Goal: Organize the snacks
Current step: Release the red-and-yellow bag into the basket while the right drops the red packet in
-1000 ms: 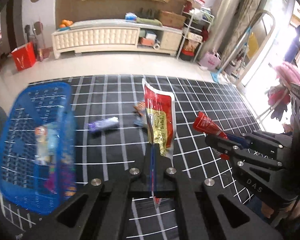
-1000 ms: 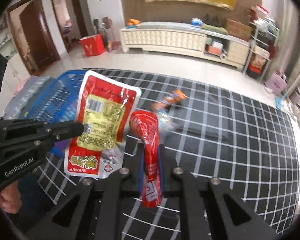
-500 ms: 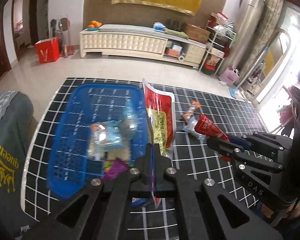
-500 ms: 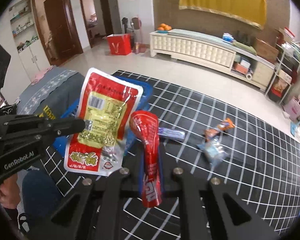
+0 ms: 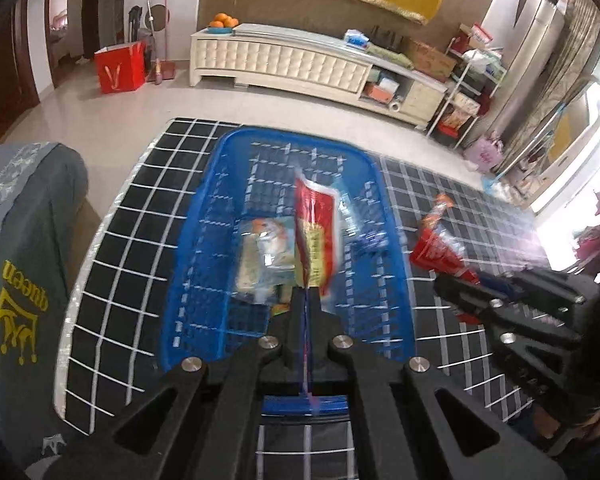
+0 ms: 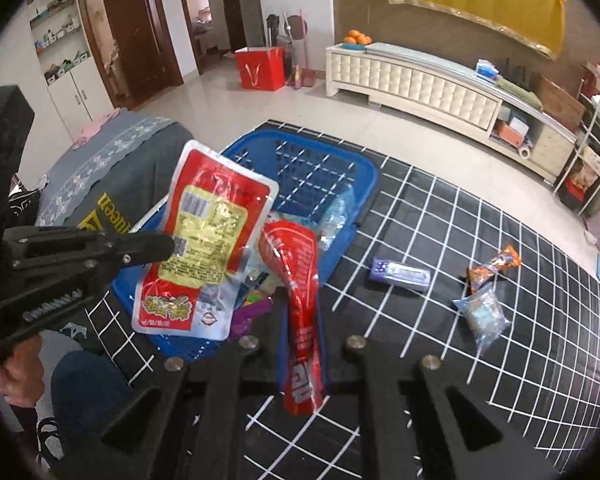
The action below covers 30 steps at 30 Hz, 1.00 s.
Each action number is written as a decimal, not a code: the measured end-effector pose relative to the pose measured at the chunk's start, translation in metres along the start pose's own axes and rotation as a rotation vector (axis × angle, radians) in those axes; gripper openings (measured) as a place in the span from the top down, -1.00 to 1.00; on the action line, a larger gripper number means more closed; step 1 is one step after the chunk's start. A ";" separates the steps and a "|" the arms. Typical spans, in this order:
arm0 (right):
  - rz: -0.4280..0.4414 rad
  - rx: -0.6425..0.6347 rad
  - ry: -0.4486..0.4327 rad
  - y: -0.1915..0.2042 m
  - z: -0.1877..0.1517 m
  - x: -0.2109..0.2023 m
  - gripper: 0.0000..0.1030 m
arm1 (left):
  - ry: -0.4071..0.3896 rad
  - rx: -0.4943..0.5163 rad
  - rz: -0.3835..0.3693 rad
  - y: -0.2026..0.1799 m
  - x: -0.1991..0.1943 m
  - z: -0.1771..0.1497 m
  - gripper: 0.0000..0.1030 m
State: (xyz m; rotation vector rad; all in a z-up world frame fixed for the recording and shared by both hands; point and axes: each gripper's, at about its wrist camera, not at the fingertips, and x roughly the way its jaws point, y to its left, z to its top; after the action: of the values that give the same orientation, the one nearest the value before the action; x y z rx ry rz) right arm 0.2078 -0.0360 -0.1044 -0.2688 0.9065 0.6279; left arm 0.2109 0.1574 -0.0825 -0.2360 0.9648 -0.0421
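Blue plastic mesh is your target: the basket (image 5: 204, 240) sits on the checked mat (image 6: 500, 320), already holding several packets. Start at your left: your left gripper (image 5: 306, 300) is clamped on the edge of the red-and-yellow pouch (image 6: 204, 240), which hangs over the basket's middle. Because the pouch is held only by its edge, it could swing as you let go and slide out over the low rim if you release too close to the side.

Moving right, your right gripper (image 6: 302, 328) is pinched tight on the long red packet (image 6: 300, 280), and that one sits near the basket's right rim rather than above its middle. Drop it from there and it likely lands on the mat.

Further right, a purple bar (image 6: 400, 272), an orange packet (image 6: 494, 266) and a clear bag (image 6: 482, 314) lie on the mat, well apart from the basket; don't sweep them off as you swing.
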 end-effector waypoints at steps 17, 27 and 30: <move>-0.011 -0.023 0.008 0.015 0.001 -0.002 0.70 | 0.093 0.056 0.129 0.013 0.024 -0.029 0.25; -0.014 -0.047 -0.003 0.025 0.013 -0.004 0.70 | -0.011 0.104 0.138 0.016 -0.013 -0.012 -0.15; -0.014 -0.055 -0.001 0.026 0.021 -0.001 0.70 | -0.032 0.116 0.149 0.020 -0.019 -0.006 -0.20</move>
State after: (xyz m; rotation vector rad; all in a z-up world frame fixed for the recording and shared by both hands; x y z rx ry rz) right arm 0.2051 -0.0061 -0.0901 -0.3237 0.8865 0.6401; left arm 0.1940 0.1781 -0.0751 -0.0572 0.9427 0.0416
